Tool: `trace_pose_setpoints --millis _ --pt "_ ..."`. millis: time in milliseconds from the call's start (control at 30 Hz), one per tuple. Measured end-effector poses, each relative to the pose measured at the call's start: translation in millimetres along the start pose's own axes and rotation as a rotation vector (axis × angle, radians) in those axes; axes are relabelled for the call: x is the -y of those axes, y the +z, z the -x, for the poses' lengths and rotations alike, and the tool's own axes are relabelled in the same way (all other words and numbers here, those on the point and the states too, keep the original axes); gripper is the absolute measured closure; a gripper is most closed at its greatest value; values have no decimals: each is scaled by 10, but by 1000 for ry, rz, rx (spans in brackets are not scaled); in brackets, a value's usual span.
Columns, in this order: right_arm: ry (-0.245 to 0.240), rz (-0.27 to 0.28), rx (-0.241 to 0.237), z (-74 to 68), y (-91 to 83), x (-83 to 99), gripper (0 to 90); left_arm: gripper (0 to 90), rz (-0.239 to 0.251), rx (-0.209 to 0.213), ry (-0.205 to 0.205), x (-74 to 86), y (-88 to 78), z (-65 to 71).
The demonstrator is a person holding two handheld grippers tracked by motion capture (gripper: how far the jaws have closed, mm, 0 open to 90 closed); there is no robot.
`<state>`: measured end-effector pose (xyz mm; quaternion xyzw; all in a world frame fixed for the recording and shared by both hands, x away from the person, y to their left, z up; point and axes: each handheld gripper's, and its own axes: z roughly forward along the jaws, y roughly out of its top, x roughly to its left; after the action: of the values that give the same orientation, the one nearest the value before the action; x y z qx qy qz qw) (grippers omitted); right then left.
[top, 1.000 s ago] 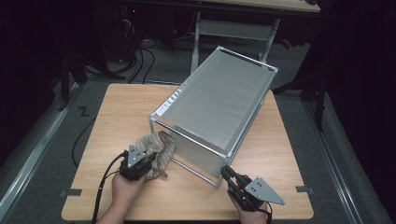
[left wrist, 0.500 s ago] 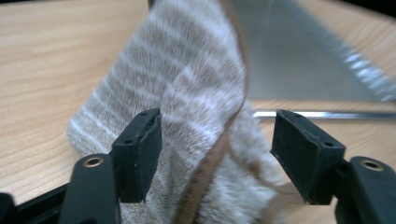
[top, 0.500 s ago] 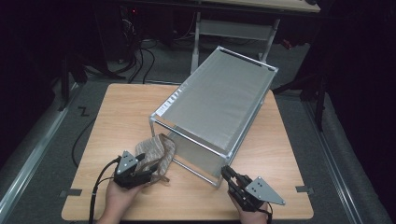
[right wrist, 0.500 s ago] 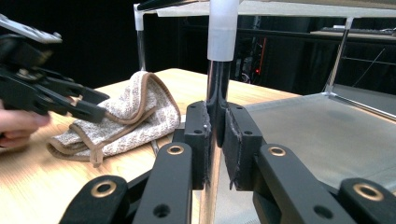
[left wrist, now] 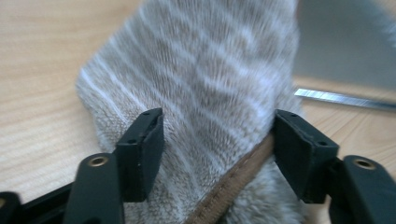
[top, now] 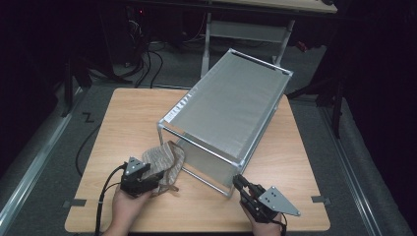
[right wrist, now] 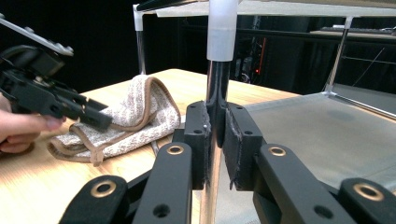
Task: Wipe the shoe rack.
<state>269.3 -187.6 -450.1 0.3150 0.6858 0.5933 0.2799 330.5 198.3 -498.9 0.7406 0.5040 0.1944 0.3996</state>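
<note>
Towel [top: 164, 160] bunched on bench [top: 128, 113] near front-left, just beside rack [top: 231, 108] open end. Left claw [left wrist: 217, 140] jaws just been opening, now wide, towel fold between them, pads off cloth. Right claw [right wrist: 215, 140] clamped tight on rack's front corner post [right wrist: 217, 93]. Rack lies slanted across bench, mesh top up

A grey-and-white striped towel [left wrist: 205, 93] with a brown hem fills the middle of the frame, lying on the pale wooden worktop [left wrist: 42, 60]. The left gripper [left wrist: 217, 149] has just been opening; its black jaws stand apart with the towel between them. A metal bar [left wrist: 341, 99] crosses the right edge.
</note>
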Motion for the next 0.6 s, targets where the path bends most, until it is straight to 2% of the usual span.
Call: trace_pose_setpoints --millis 167,200,300,467,500,600 --pt "-5 -2 -1 1 -4 -1 804 352 -45 -44 38 -19 65 35" --pt "-5 -2 0 0 -4 -1 804 376 -56 -66 68 -18 70 52" --pt "-5 -2 3 -1 -5 0 804 467 -63 -88 109 -14 75 72" --pt "-1 -1 1 -2 -5 0 804 636 -58 -88 183 -3 76 149" --pt "-1 -1 1 -3 -5 0 804 668 -53 -89 184 -2 80 155" --pt "-2 -1 1 -1 -6 1 804 705 -39 -63 154 -19 93 120"
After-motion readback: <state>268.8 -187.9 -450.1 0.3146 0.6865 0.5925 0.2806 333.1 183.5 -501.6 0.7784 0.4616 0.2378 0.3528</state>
